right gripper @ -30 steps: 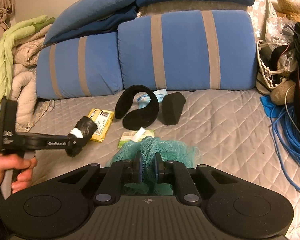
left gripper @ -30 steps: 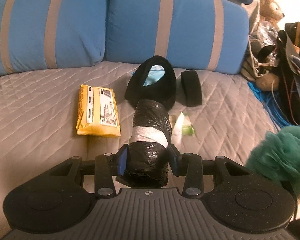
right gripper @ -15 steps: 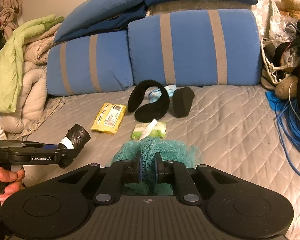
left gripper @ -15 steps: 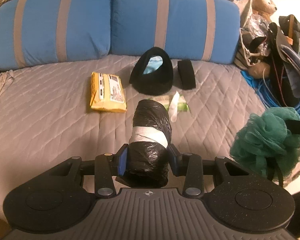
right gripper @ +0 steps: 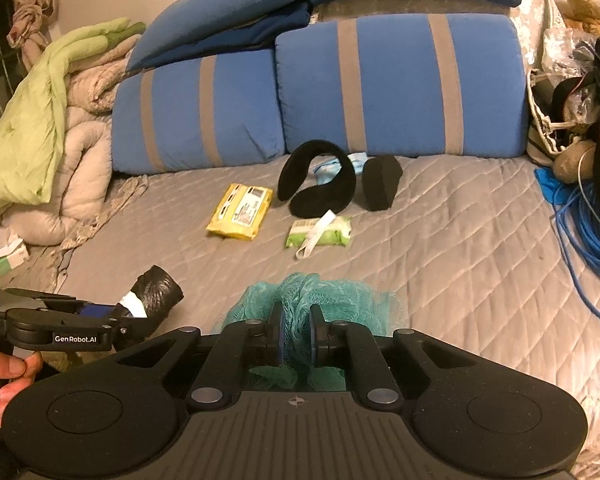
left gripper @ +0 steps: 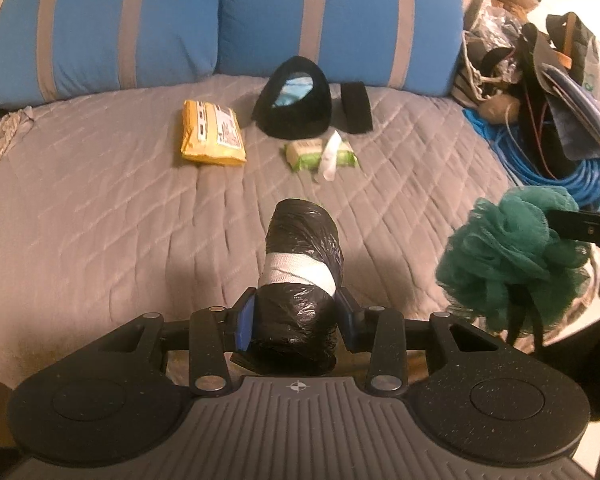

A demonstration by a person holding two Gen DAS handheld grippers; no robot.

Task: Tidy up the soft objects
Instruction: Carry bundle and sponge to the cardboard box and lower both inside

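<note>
Left tool (left gripper: 296, 320) clamped on black plastic-wrapped roll (left gripper: 300, 280) with white band, held above the grey quilted bed (left gripper: 100, 208). Right tool (right gripper: 295, 334) pinched nearly closed on teal mesh loofah (right gripper: 320, 296), also off the bed. Yellow wipes pack (right gripper: 240, 210), green wipes pack (right gripper: 320, 232) and black earmuffs (right gripper: 320, 184) lie near the blue pillows (right gripper: 400, 84).

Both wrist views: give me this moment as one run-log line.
left tool: shut on black bag roll | right tool: shut on green bath puff | both above grey quilt | wipes, earmuffs lying there

A grey quilted bed (right gripper: 440, 240) backed by blue striped pillows (right gripper: 400, 84).
</note>
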